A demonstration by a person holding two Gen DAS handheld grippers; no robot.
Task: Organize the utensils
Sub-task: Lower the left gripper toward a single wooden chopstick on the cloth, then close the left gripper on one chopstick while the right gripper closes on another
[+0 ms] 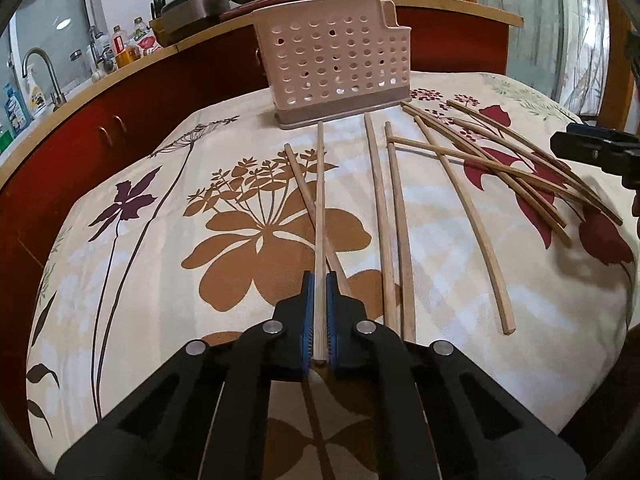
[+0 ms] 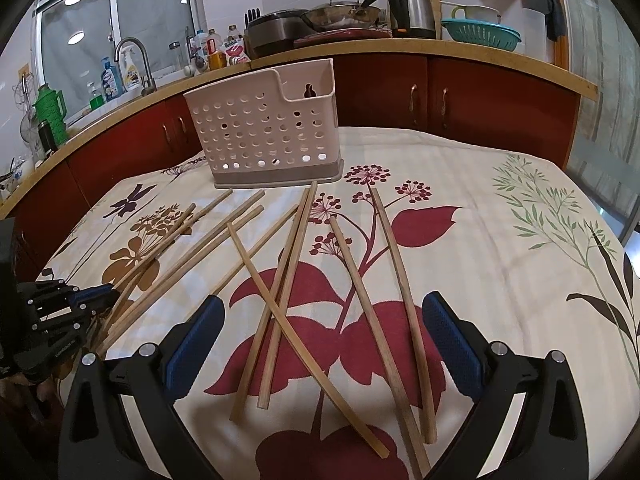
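On a table covered by a floral tablecloth, about ten wooden chopsticks lie scattered, some crossing one another, in front of a pink perforated utensil holder standing upright at the far side. Behind it runs a kitchen counter with red cabinets. Seen from its own wrist camera, the left gripper has its blue-padded jaws closed narrowly on one chopstick, gripped near its closer end, the rest pointing forward toward the holder. The right gripper hovers over the crossed pile with its jaws spread wide, holding nothing. The sticks look thin, light and stiff, slightly bowed, and probably smooth enough to roll or pivot in a grip. Taking one near an end, as the left gripper does, should leave length free for dropping it upright into the holder; loose single sticks look easier than overlapped ones.
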